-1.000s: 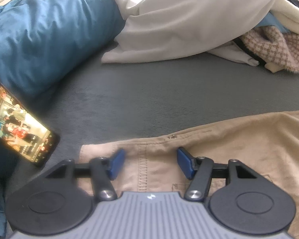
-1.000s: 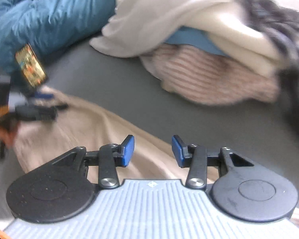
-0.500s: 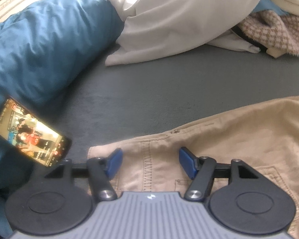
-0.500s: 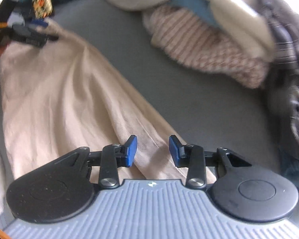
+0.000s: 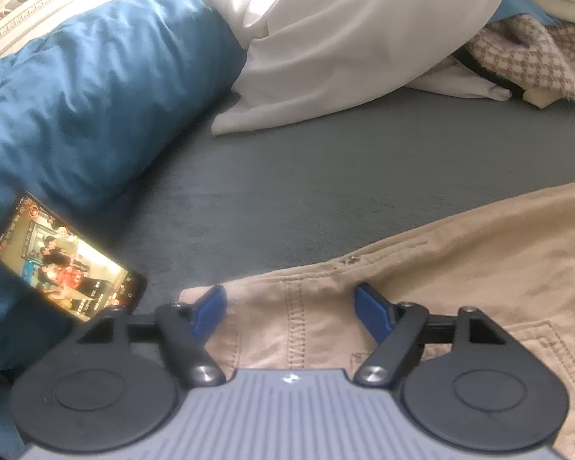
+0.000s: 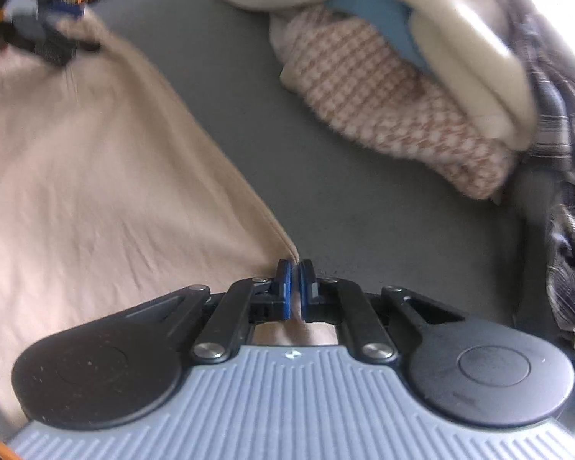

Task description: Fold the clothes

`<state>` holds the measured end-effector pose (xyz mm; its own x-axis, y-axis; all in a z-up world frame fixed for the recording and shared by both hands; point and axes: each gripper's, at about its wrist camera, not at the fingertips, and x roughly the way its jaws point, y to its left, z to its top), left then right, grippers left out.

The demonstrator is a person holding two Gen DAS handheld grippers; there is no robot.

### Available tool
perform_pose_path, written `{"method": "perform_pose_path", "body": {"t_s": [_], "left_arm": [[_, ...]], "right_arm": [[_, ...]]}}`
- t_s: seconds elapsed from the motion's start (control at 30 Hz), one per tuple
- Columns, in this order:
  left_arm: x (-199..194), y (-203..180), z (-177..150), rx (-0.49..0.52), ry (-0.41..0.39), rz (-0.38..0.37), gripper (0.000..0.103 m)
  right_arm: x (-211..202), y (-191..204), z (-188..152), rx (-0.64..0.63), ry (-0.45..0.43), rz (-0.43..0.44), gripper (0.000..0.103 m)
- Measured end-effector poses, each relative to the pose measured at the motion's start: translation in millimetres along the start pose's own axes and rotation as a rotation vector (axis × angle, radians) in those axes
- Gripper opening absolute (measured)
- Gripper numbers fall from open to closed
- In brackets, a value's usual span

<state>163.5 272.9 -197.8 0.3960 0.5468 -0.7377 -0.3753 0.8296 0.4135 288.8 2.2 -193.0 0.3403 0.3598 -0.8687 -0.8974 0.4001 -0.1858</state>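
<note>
Left wrist view, left claw (image 5: 290,306) opening, straddling the waistband of one pair of khaki trousers (image 5: 460,280) on the grey bed (image 5: 326,176), one lit phone (image 5: 67,264) beside, right wrist view, right claw (image 6: 294,280) clenched on the trousers' hem edge, one houndstooth garment (image 6: 387,115) apart

A grey bed surface (image 5: 326,176) carries tan trousers (image 5: 460,268), a phone (image 5: 65,260) and heaped clothes (image 6: 395,115).
</note>
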Motion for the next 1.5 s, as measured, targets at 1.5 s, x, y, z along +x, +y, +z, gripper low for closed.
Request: {"method": "perform_pose_path", "body": {"t_s": [1.5], "left_arm": [[-106, -62, -1, -0.174, -0.166, -0.357, 0.086]], "right_arm": [[-207, 42, -223, 1.09, -0.273, -0.163, 0.033]]}}
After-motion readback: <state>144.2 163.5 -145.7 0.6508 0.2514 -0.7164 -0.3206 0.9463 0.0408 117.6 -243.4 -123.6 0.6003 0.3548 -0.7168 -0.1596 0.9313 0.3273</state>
